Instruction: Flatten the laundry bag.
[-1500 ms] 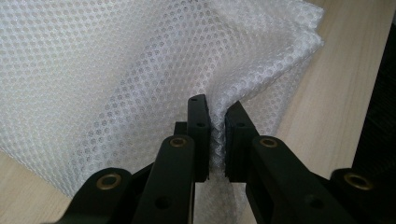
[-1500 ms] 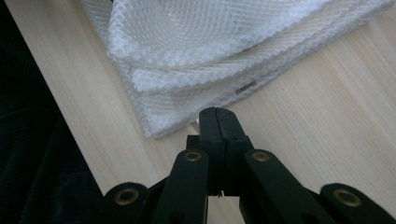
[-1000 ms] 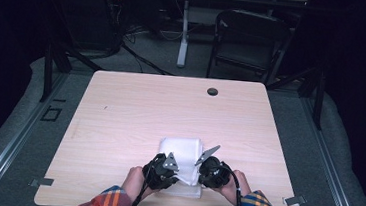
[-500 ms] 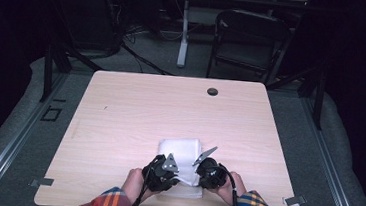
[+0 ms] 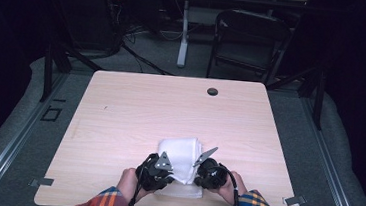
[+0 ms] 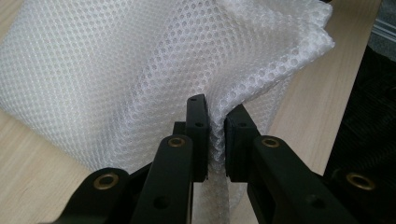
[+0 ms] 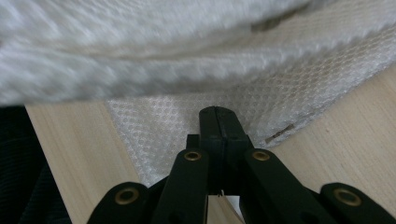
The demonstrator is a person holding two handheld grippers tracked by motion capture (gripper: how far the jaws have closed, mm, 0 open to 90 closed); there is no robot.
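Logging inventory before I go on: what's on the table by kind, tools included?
White mesh cloth: 1
Handheld tool: 2, the left tool and the right tool
Black round grommet: 1
Total: 4

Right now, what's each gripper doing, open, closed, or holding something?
Left gripper: closed on a fold of the white mesh cloth.
Right gripper: shut tight at the cloth's edge; whether it pinches a layer cannot be told.

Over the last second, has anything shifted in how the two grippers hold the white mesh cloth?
Nothing visibly changed. The left gripper stays clamped on a bunched fold of the white mesh cloth, and the right gripper stays shut at the cloth's edge near the front of the table.
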